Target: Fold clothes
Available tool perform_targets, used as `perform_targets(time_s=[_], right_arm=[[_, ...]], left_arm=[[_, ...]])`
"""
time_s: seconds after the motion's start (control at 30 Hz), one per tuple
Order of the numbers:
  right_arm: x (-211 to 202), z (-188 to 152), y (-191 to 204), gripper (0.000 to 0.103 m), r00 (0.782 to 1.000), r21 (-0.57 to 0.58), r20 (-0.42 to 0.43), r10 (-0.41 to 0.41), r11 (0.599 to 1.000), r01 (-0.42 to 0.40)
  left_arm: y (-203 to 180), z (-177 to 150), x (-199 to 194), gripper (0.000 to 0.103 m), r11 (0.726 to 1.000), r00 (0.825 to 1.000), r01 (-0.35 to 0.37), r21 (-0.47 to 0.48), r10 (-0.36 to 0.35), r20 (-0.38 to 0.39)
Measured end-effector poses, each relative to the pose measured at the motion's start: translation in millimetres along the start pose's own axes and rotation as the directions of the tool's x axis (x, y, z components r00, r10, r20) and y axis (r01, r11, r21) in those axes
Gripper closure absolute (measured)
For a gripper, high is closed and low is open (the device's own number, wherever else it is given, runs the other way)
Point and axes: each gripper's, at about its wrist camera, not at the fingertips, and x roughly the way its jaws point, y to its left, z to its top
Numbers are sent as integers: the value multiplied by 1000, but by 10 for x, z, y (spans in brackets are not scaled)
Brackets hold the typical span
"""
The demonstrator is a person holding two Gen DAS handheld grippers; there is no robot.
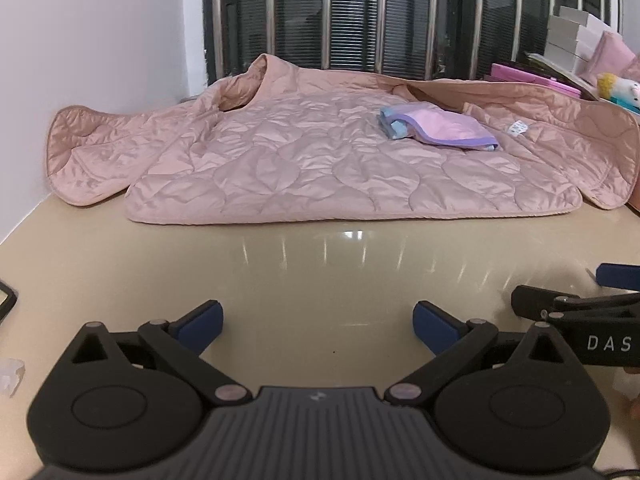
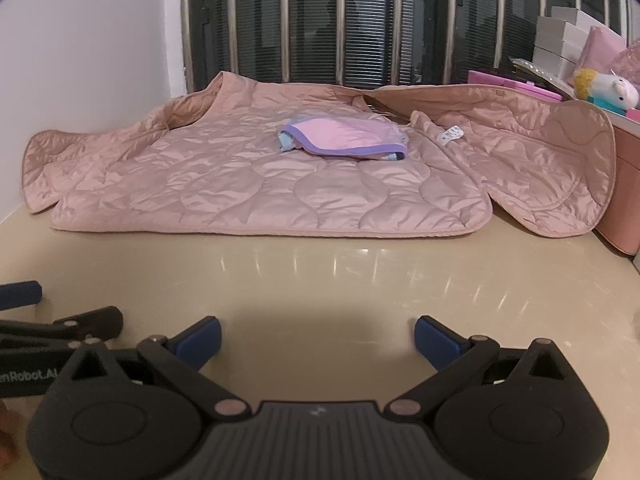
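A pink quilted jacket lies spread flat across the far half of the beige table, sleeves out to both sides; it also shows in the right wrist view. A small folded pink and purple garment rests on top of the jacket, also in the right wrist view. My left gripper is open and empty, low over the bare table in front of the jacket. My right gripper is open and empty beside it, to its right.
A barred window and a white wall stand behind the table. White boxes, pink items and a plush toy crowd the far right. A pink box stands at the right edge.
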Motion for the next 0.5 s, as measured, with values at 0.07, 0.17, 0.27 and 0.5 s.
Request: perform_targets(time_s=[0.07, 0.17, 0.27, 0.5], right_arm=[[0, -3, -1, 0, 1000, 4, 0, -5, 1000, 5], [1, -2, -7, 0, 1000, 3, 0, -6, 1000, 6], [-1, -4, -1, 0, 1000, 4, 0, -6, 1000, 6], [-1, -4, 3, 0, 1000, 5, 0, -7, 1000, 7]], left_arm=[[-4, 2, 1, 1, 1000, 1000, -4, -4, 4, -1], [-2, 4, 1, 1, 1000, 1000, -3, -4, 3, 0], [4, 6, 2, 1, 1000, 1000, -1, -5, 1, 0], [-2, -16, -12, 1, 1000, 1000, -2, -4, 2, 7]])
